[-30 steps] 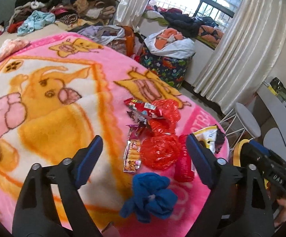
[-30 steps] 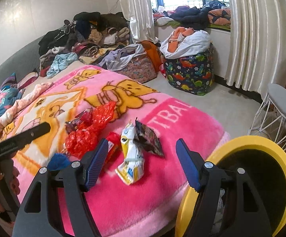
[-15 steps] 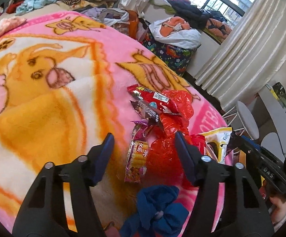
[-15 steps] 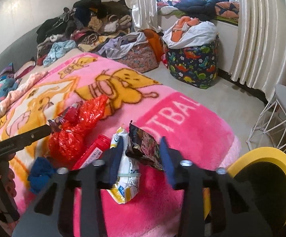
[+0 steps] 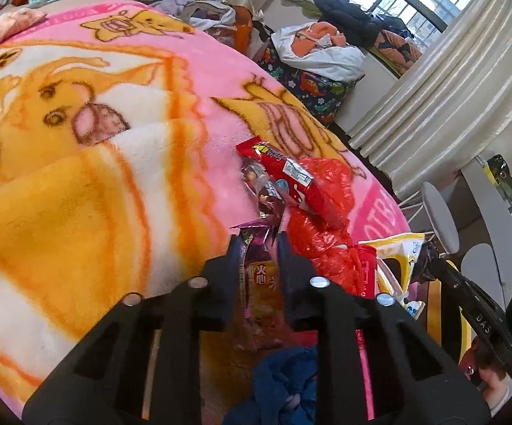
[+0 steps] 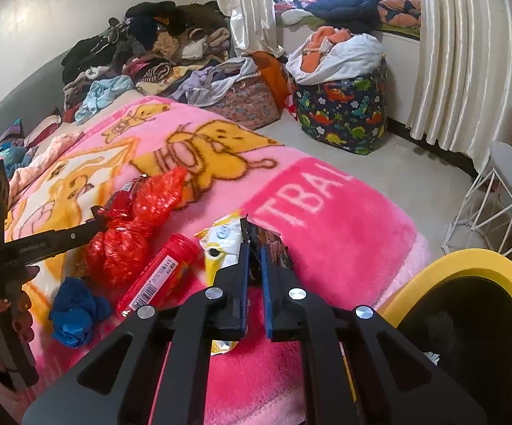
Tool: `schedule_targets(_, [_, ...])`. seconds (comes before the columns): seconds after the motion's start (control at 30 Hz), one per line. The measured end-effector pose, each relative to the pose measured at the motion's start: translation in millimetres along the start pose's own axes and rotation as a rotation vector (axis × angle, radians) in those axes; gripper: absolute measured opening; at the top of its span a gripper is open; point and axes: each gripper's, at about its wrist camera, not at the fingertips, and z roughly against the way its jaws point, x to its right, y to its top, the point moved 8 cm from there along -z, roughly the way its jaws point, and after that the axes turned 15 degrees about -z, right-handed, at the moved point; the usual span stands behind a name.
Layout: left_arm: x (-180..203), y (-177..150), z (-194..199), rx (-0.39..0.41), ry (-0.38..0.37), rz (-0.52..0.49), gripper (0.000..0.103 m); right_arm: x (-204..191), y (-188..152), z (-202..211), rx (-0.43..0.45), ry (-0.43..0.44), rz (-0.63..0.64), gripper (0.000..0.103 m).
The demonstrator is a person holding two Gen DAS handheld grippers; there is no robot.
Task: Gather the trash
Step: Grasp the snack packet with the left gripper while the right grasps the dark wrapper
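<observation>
Left gripper (image 5: 259, 248) is clamped on a purple-and-orange snack packet (image 5: 260, 276), jaws nearly together with the packet's upper end pinched between them, low over the pink blanket (image 5: 192, 56). Just right of it lies crumpled red plastic (image 5: 321, 244) with a red wrapper (image 5: 291, 180) resting on top and a small dark wrapper (image 5: 265, 194) beside that; a blue cloth (image 5: 284, 379) sits under the left gripper's frame. Further right on the blanket: a red tube (image 6: 160, 276), then a yellow-white bag (image 6: 220, 248) (partly hidden behind the right gripper's fingers). Right gripper (image 6: 252, 248) is closed down on a dark wrapper (image 6: 273, 244), thin edge caught between its blue pads (image 6: 265, 283), at the blanket's near corner, the wrapper touching the yellow-white bag. At far right, close to the right gripper, is a yellow-rimmed bin (image 6: 468, 304) with a dark interior; beyond it stands a white stool (image 6: 511, 177), and a dinosaur-print basket (image 6: 344, 113) sits by the curtains (image 6: 468, 53).
</observation>
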Motion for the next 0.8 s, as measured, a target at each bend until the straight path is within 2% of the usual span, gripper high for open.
schedule_targets(0.47, [19,24,53,0.123,0.015,-0.053,0.014,-9,10,44,0.082,0.068,-0.029,0.006])
schedule_targets(0.8, [39,36,74,0.171,0.004,-0.097,0.014,-13,8,76,0.116,0.100,-0.041,0.006])
